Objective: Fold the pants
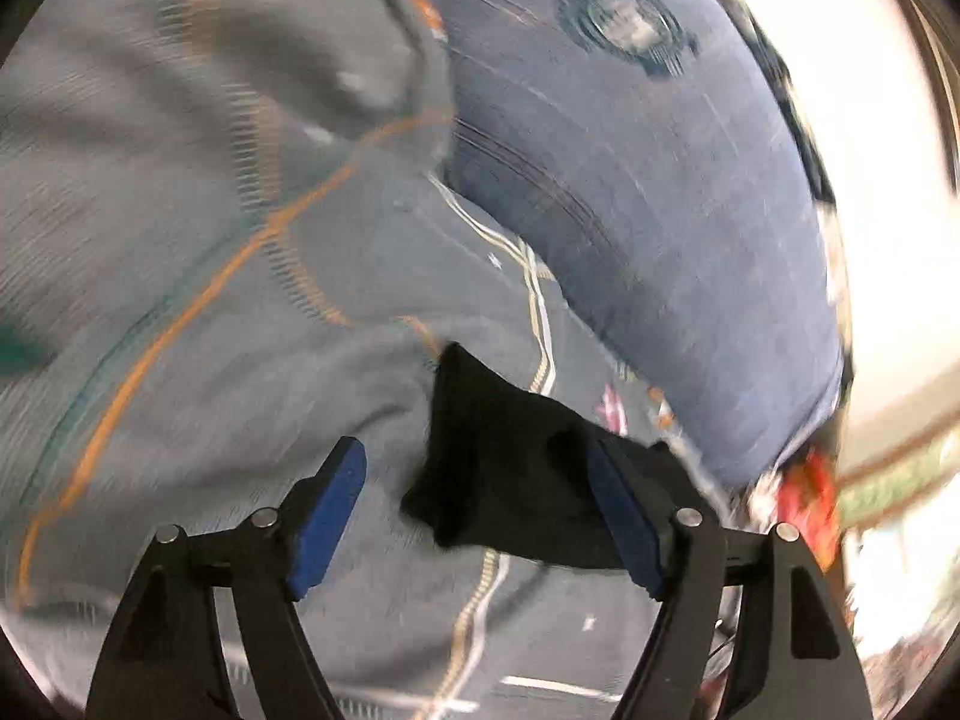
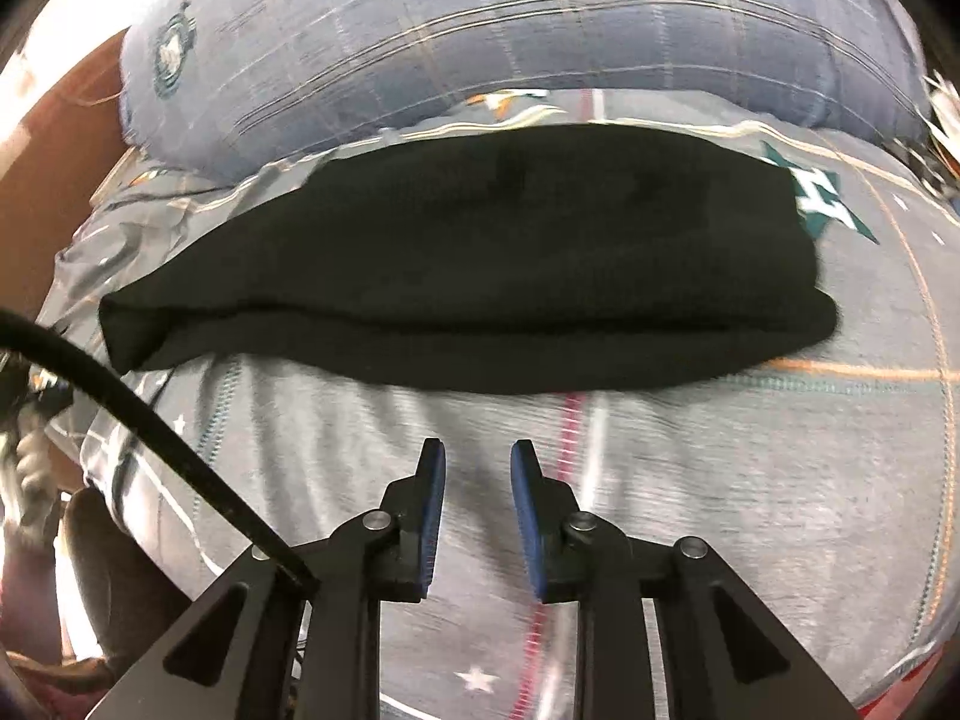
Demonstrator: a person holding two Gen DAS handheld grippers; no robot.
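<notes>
The black pants (image 2: 468, 264) lie folded into a thick flat bundle on a grey patterned bedspread (image 2: 720, 480), just in front of a blue plaid pillow (image 2: 480, 36). My right gripper (image 2: 478, 468) is open and empty, a short way in front of the bundle's near edge. In the left wrist view one end of the black pants (image 1: 510, 468) lies between the jaws of my left gripper (image 1: 477, 474), which is wide open; its right finger (image 1: 624, 516) overlaps the cloth. The view is blurred by motion.
The blue pillow (image 1: 660, 210) lies beyond and to the right of the pants in the left wrist view. A brown wall or headboard (image 2: 54, 192) is at the left of the bed. A black cable (image 2: 150, 426) crosses the lower left of the right wrist view.
</notes>
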